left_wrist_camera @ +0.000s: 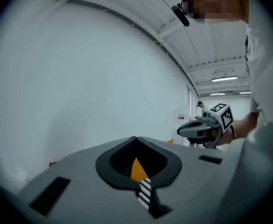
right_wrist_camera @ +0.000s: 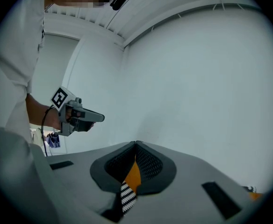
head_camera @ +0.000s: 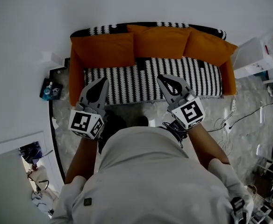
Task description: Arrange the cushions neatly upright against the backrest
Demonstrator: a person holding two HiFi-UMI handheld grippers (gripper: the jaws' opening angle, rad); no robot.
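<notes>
Three orange cushions stand upright in a row against the sofa's backrest: the left cushion [head_camera: 104, 50], the middle cushion [head_camera: 162, 41] and the right cushion [head_camera: 209, 45]. In front of them lies the black-and-white patterned seat [head_camera: 141, 76]. My left gripper [head_camera: 104, 80] and right gripper [head_camera: 160, 77] hover side by side at the seat's front edge, both shut and empty, apart from the cushions. In the left gripper view the jaws of the left gripper [left_wrist_camera: 135, 138] meet, and a sliver of striped seat [left_wrist_camera: 145, 192] shows through the hollow behind them. The right gripper [right_wrist_camera: 135, 143] looks the same there.
The sofa has orange arms [head_camera: 75, 80] and backs onto a white wall [head_camera: 127, 3]. A small stand with a blue item [head_camera: 50, 90] sits left of it. White boxes [head_camera: 253, 57] and loose cables [head_camera: 239, 118] lie on the pale floor to the right.
</notes>
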